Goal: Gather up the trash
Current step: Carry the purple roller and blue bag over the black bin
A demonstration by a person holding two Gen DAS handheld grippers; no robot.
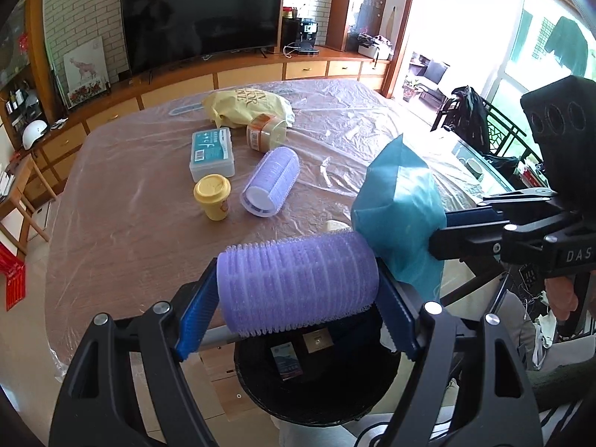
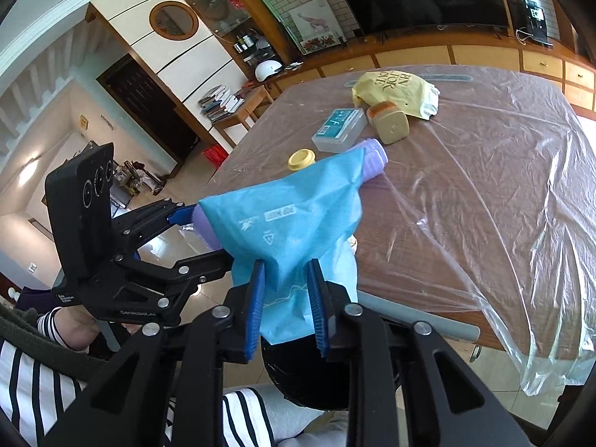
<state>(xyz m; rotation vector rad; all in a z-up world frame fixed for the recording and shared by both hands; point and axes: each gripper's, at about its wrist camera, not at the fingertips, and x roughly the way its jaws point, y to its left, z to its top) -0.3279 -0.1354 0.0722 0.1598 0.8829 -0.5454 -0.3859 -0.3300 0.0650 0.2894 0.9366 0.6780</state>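
My left gripper (image 1: 298, 316) is shut on a purple hair roller (image 1: 298, 283) and holds it sideways above a black trash bin (image 1: 260, 398) at the table's near edge. My right gripper (image 2: 287, 298) is shut on a blue plastic bag (image 2: 294, 208), also over the bin (image 2: 294, 372). In the left wrist view the bag (image 1: 400, 208) hangs just right of the roller, touching it. A second purple roller (image 1: 272, 182), a yellow cup (image 1: 213, 195), a clear box with a teal label (image 1: 212, 152), a tan jar (image 1: 266, 132) and a yellow bag (image 1: 246, 106) lie on the table.
The table (image 1: 130, 231) is covered with clear plastic sheet. The bin holds a small carton (image 1: 288, 363). A TV (image 1: 201, 18) and cabinets stand behind the table. A glass table and chair (image 1: 480, 138) stand at the right. My striped sleeve (image 2: 29, 372) is at lower left.
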